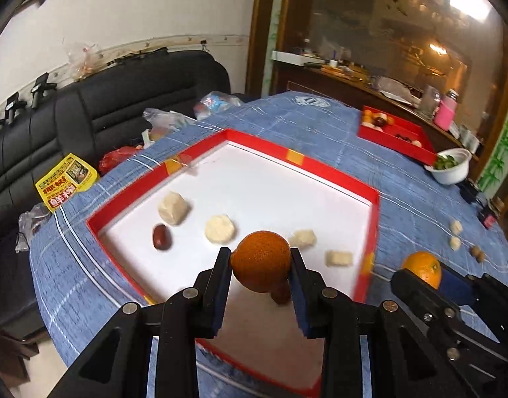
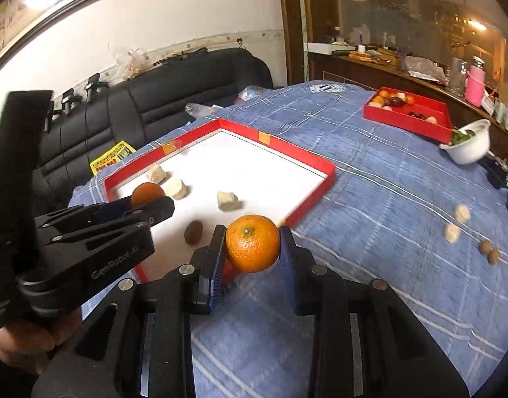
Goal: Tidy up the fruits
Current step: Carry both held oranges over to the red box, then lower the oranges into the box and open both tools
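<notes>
Living-room setup: a round table under a blue checked tablecloth [image 2: 370,199], with a black leather sofa [image 1: 127,93] in the upper left of both views. Two red boxes are on it: a big shallow red tray with a white floor [image 1: 254,179] mid-frame, and a smaller red box full of mixed fruit [image 2: 409,109] in the upper right.

Two oranges in total, one per tool. The left gripper [image 1: 260,267] is clamped on a darker dull orange [image 1: 260,258] over the tray's near end. The right gripper [image 2: 252,243] pinches a bright orange with its stem showing [image 2: 253,242] just outside the tray's near corner.

Four pale chunky pieces [image 1: 219,229] lie in the tray. The left view shows two dark red dates [image 1: 161,237]; the right view shows only one. The right view also catches the hand [image 2: 28,341] holding the left tool.
</notes>
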